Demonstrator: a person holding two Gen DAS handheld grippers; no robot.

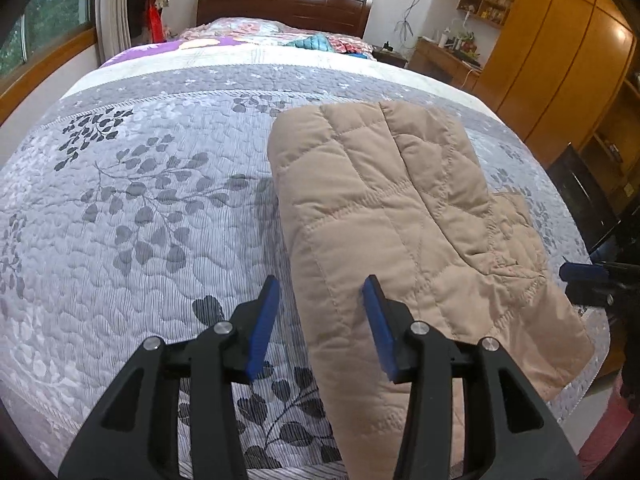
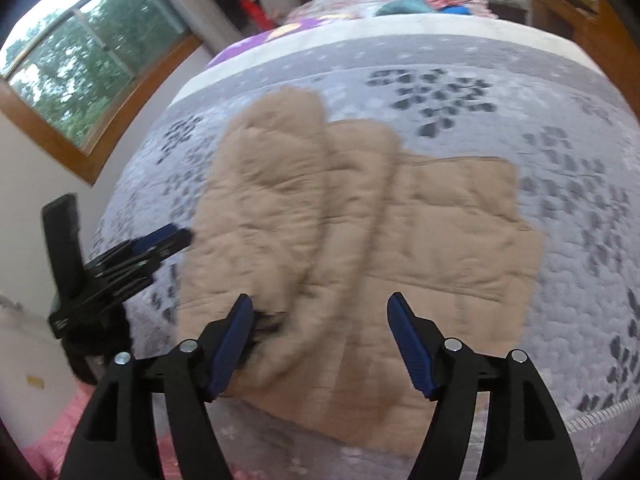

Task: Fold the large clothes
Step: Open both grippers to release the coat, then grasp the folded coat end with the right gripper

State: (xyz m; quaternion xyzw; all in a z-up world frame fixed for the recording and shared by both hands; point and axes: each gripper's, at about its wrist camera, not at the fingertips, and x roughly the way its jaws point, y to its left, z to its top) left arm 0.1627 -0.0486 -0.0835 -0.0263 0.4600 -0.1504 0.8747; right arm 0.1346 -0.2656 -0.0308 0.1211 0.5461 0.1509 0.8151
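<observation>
The bed (image 1: 120,200), covered by a grey quilt printed with dark leaves, fills both views and carries the one task item: a tan quilted jacket (image 1: 400,208) already folded into a long bundle. It lies on the right half of the bed, its long axis running from the near edge toward the far headboard, with a rounded fold along its left side and a looser panel spreading right.

The coming move probably turns on the near end of that bundle, which lies directly ahead of both tools. The left tool (image 1: 324,320) hovers over the jacket's near left edge, one finger above the quilt, the other above tan fabric. The right tool (image 2: 320,340) sits over the near middle, arguably the nearer of the two, though that view is blurred.

Both tools are spread wide and grip nothing.
</observation>
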